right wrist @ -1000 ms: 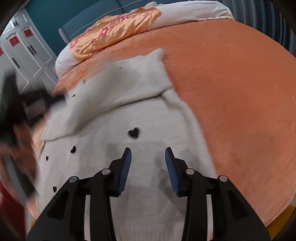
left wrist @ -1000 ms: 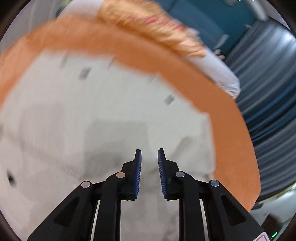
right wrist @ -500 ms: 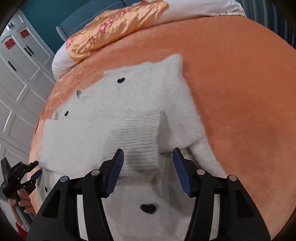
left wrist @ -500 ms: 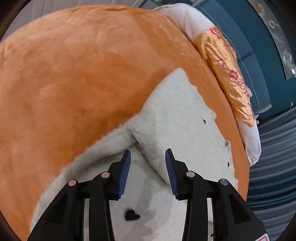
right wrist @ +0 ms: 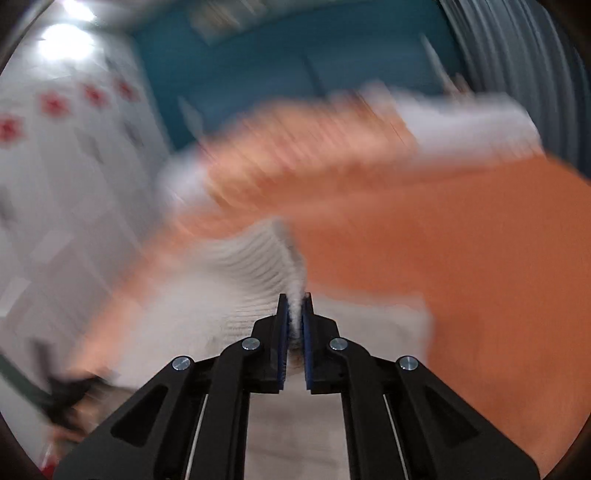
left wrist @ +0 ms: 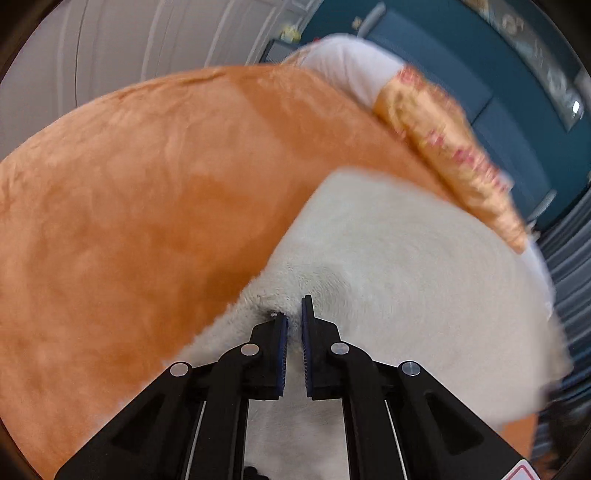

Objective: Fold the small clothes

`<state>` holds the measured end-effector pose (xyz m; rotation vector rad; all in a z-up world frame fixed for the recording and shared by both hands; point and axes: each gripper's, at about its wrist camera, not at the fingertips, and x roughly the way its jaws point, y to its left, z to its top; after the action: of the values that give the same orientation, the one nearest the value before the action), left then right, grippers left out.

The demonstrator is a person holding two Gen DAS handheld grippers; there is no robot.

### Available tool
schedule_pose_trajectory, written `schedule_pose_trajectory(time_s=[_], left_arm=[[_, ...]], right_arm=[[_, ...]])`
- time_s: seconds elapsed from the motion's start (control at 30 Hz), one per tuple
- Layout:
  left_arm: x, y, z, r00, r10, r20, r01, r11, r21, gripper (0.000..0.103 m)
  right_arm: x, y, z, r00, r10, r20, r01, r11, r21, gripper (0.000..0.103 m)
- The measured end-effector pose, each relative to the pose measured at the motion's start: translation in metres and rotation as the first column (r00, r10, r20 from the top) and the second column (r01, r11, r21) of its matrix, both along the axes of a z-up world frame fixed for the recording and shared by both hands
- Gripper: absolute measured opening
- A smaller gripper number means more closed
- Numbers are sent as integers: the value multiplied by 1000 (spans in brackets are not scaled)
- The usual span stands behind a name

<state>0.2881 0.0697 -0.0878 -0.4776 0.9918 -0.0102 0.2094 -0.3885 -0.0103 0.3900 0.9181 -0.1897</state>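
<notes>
My right wrist view is smeared with heavy motion blur, ceiling lights (right wrist: 62, 35) glaring top left. My left view is sharper, evenly lit, with curved fisheye edges.

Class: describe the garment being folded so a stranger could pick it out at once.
Start at the orange bedspread covering the bed. The fluffy cream sweater lies on it, pinched by the left tool and right tool. Unlike the shiny floral pillow, it is matte and plain.

Bare orange blanket (left wrist: 129, 221) lies open left of the sweater (left wrist: 406, 295).
</notes>
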Motion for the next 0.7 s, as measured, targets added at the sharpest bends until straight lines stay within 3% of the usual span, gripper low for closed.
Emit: schedule_pose_trajectory(time_s=[0.03,0.07,0.27,0.37,0.43,0.5,0.53,0.6,0.7], left_arm=[[1,-5,-11,1000,-8,-30,9,1000,11,5],[1,-9,-19,999,-12,-38,13,1000,24,5],[-6,-13,-21,999,-39,10,38,995,92,7],[-6,-12,-23,998,-51,29,48,994,100,10],[-11,-10,-25,997,-58,50,53,993,104,12],[-14,-9,-27,996,-57,62,51,995,91,12],[-14,-8,-28,996,-55,66,49,995,83,12],[-16,-7,-29,995,-57,78,50,995,81,12],[-18,-9,-31,994,-60,96,51,994,96,12]], right_arm=[[0,-4,-29,996,-20,-90,21,1000,2,6],[-7,-5,-46,994,-24,-105,26,1000,16,5],[-18,-11,-34,993,-101,-62,104,994,39,10],[-27,-7,-5,985,-168,32,168,986,10,11],[-12,14,11,993,-79,90,76,996,37,13],[17,52,22,989,92,114,-99,993,62,27],[34,72,23,976,175,128,-186,979,82,40],[74,122,17,935,330,128,-343,934,100,42],[119,176,-2,890,451,74,-455,888,65,42]])
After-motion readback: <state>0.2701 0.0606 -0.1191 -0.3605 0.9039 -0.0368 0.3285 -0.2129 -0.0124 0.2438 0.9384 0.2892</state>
